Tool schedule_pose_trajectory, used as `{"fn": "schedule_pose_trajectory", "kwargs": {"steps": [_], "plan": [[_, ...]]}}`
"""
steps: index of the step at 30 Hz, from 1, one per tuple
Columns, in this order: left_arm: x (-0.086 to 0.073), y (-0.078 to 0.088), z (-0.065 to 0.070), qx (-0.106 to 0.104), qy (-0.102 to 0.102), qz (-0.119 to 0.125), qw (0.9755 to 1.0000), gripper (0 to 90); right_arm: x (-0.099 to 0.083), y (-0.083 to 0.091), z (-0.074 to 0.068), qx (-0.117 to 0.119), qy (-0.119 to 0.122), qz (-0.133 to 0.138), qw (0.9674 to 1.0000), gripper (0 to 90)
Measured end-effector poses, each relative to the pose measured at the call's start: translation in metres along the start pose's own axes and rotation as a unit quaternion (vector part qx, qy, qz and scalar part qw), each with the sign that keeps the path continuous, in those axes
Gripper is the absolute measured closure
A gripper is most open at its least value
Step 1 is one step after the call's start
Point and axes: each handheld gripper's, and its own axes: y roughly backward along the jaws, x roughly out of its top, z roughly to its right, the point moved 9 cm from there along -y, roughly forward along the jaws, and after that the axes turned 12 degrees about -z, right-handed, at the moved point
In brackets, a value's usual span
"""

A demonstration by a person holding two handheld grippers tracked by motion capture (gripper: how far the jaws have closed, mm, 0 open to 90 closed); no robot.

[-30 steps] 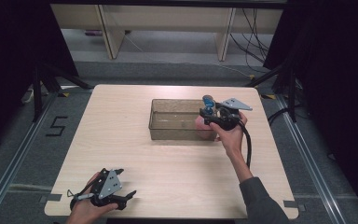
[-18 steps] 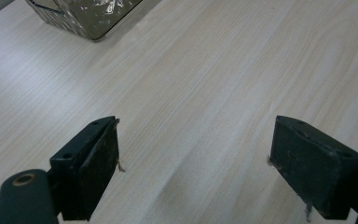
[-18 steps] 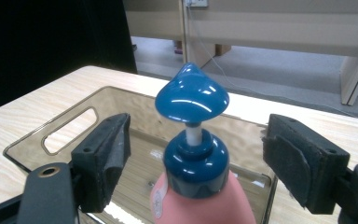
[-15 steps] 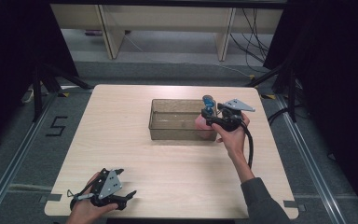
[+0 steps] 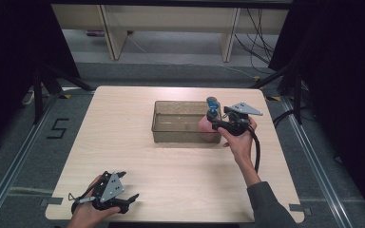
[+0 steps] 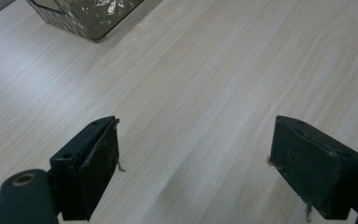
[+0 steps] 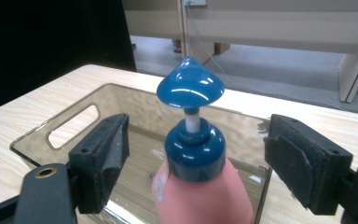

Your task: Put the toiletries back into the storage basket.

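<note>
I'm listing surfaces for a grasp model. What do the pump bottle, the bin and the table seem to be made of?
Pump bottle: matte pink body, likely plastic; glossy blue pump head with sharp highlights, probably hard plastic.
Bin: smoky see-through plastic, going by its tinted walls and moulded handle slot.
Table: pale wood grain, satin; veneer or laminate, can't tell.

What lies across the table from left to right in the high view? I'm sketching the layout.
left gripper → clear bin → pink pump bottle → right gripper
</note>
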Motion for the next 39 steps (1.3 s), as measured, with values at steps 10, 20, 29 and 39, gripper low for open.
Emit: {"fn": "schedule_pose_trajectory", "kwargs": {"steps": [10,20,29,39], "plan": [[0.0,0.0,0.0,0.001,0.003,0.002,1.0,15.1,-0.006,0.007,-0.003,-0.001,0.009,-0.003,1.0,21.2],[0.0,-0.001,0.0,0.0,0.002,-0.001,1.0,15.1,-0.013,0.013,-0.008,0.006,-0.011,-0.009,0.9999,20.4],[0.002,-0.001,-0.001,0.002,0.002,0.003,1.0,15.1,-0.016,0.018,-0.009,0.011,0.01,-0.001,0.9999,20.0],[0.002,-0.001,-0.002,0.009,0.002,0.002,1.0,15.1,-0.019,0.022,-0.012,0.021,0.0,-0.003,0.9998,19.9]]}}
